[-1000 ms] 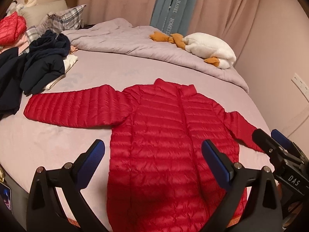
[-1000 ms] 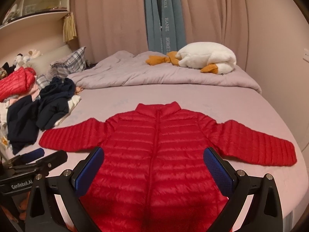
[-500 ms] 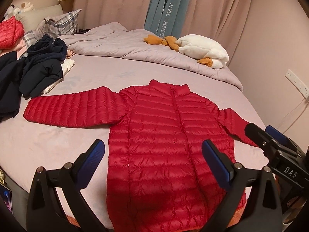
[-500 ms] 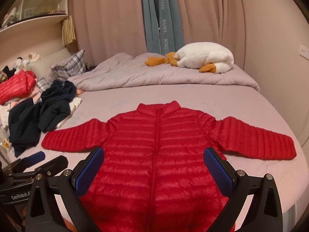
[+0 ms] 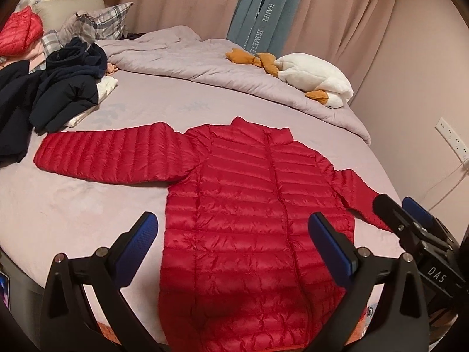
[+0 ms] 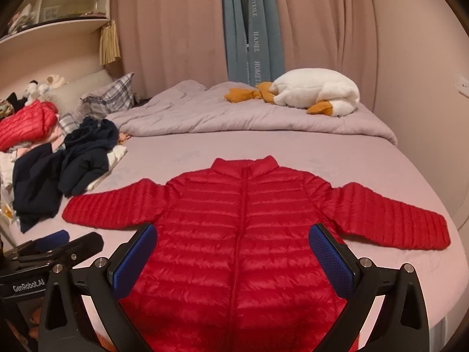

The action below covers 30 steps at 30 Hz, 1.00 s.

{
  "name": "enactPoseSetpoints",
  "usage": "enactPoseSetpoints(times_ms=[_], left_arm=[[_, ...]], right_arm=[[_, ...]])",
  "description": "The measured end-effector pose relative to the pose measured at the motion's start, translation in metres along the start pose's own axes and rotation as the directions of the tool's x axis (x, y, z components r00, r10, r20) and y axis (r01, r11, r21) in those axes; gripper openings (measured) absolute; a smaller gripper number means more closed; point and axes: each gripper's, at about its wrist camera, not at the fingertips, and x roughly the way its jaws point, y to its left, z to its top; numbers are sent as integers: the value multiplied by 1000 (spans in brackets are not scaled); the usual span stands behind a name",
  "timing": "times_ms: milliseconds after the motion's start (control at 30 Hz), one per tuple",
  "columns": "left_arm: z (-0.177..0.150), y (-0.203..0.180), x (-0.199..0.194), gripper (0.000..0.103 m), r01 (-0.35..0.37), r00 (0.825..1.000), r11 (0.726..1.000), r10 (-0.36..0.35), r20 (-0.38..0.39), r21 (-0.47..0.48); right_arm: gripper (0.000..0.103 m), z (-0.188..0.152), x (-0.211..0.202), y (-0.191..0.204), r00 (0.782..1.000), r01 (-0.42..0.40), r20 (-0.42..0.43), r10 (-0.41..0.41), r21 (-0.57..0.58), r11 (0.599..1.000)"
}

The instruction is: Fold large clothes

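Note:
A red quilted puffer jacket point(image 5: 252, 205) lies flat and zipped on the lilac bed, collar away from me, both sleeves spread out sideways; it also shows in the right wrist view point(image 6: 243, 228). My left gripper point(image 5: 234, 243) is open and empty, held above the jacket's lower half. My right gripper point(image 6: 234, 255) is open and empty above the jacket's hem. The right gripper's body shows at the right edge of the left wrist view point(image 5: 416, 228); the left gripper's body shows at the lower left of the right wrist view point(image 6: 55, 249).
A pile of dark clothes point(image 5: 55, 96) and another red jacket point(image 5: 20, 29) lie at the left of the bed point(image 5: 88, 205). A bunched lilac duvet point(image 5: 187, 58) and a white plush goose point(image 5: 310, 79) lie at the far side. Curtains and a wall stand behind.
Both grippers have pulled back and risen slightly from the jacket, so more of the hem and bed shows. The jacket has not moved. Both grippers stay open.

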Motion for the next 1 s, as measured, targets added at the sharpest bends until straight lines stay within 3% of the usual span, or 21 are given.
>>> enactPoseSetpoints(times_ms=[400,1000], left_arm=[[2,0,4,103,39,999,999,-39,9,0],[5,10,13,102,2,1000,1000,-2,-3,-20]], right_arm=[[103,2,6,-3,999,32,-21,-32,4,999],[103,6,15,-6,999,23,-43,-22,17,1000]])
